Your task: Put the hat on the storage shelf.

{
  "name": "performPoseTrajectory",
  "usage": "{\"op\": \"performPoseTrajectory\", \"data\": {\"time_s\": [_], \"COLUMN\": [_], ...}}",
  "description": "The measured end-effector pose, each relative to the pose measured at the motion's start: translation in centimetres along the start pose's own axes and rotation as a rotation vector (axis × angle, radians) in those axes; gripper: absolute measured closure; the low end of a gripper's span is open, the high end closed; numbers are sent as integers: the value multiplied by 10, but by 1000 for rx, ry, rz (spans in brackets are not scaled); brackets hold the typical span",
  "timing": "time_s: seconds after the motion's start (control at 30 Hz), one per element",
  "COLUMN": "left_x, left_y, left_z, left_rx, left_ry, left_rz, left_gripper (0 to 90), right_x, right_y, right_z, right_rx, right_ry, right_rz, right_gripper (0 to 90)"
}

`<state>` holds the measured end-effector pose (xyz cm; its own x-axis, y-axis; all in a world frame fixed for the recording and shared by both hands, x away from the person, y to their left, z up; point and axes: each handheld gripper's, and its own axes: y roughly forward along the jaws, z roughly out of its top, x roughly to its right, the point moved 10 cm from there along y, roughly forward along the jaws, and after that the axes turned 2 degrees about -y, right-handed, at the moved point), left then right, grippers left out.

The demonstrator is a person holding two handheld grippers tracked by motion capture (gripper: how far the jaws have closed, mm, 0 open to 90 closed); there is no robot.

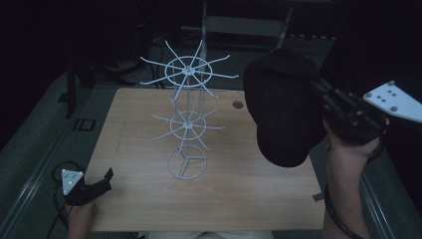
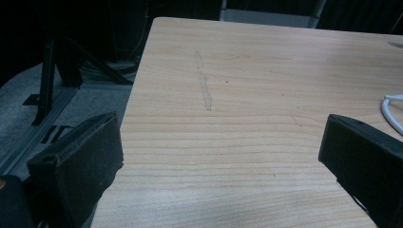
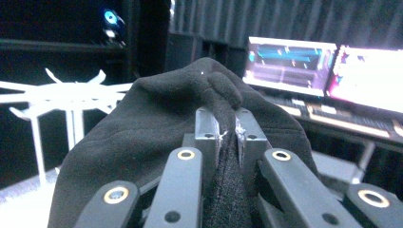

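Right gripper [image 1: 318,94] clamped on black hat [image 1: 281,112] — probably bound for white rack [image 1: 188,72]; approach a prong level. Left gripper [image 1: 107,179] — jaws apart, idle.

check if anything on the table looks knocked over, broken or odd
Nothing stands out. The white wire rack stands upright mid-table, its spokes even. The black hat hangs in the air, pinched by the right hand-held gripper. The left hand-held gripper rests open at the table edge. A faint streak marks the wood.
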<state>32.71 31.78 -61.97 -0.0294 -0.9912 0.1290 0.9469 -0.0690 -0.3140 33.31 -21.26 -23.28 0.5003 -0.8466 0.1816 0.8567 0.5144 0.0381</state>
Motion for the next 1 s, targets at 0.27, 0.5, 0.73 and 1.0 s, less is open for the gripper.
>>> {"op": "performPoseTrajectory", "data": {"time_s": [0.27,0.5,0.73,1.0], "left_x": [0,0,0,0], "left_y": [0,0,0,0], "left_z": [0,0,0,0], "left_rx": [1,0,1,-3], "left_ry": [-1,-2,-4,-4], "left_rz": [-1,-3,-6,-6], "left_gripper": [15,14,14,14], "right_x": [-36,-80,-105,-113], "right_y": [1,15,25,32], "right_z": [39,47,41,19], "right_rx": [61,69,55,9], "right_ry": [-16,-37,-87,-73], "right_rz": [109,222,279,329], "right_gripper": [828,828,827,827]}}
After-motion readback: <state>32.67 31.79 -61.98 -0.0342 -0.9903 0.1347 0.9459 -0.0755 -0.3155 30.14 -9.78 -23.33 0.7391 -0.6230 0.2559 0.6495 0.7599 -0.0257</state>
